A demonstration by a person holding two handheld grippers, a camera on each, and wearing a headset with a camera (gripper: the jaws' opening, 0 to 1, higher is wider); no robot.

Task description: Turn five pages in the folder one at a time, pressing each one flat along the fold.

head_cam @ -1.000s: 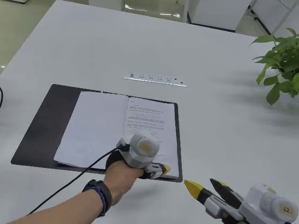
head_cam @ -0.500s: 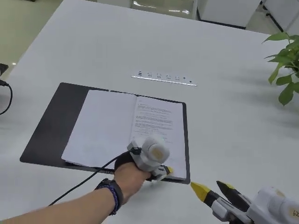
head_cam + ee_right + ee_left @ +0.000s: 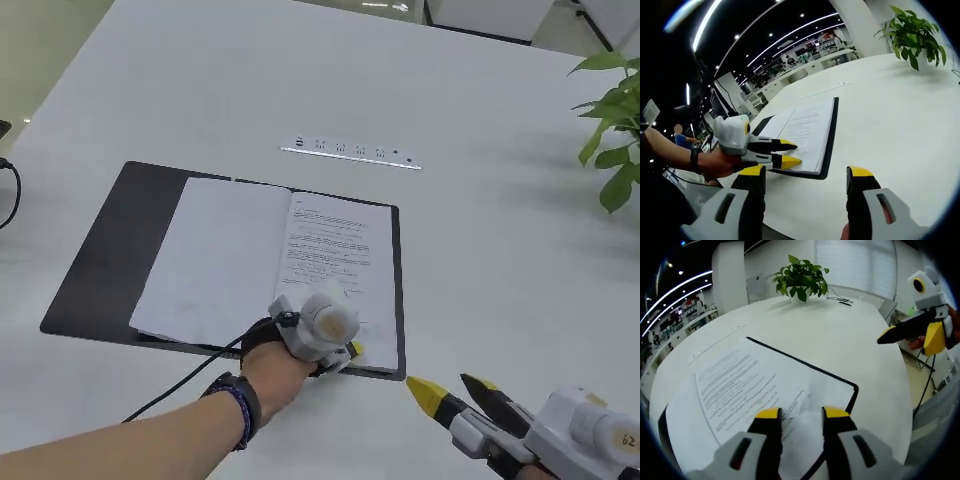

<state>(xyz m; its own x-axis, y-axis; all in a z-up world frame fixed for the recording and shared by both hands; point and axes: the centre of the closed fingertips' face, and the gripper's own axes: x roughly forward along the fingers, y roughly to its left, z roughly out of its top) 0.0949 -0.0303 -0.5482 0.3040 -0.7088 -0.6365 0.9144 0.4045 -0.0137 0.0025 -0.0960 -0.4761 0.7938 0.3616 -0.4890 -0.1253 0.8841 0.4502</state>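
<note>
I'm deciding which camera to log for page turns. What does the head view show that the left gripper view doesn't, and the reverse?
Head view: the person's forearm, wristband and the black cable trailing from the left claw.
Left gripper view: window blinds and ceiling light strips.
Both: the printed page, the plant, the open right claw and the left claw's tips at the page's near corner.

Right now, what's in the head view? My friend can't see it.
An open black folder lies on a white table, with the left gripper open at the bottom corner of its printed right page. The right gripper hovers open beside the folder, and a green plant stands at the right edge.
</note>
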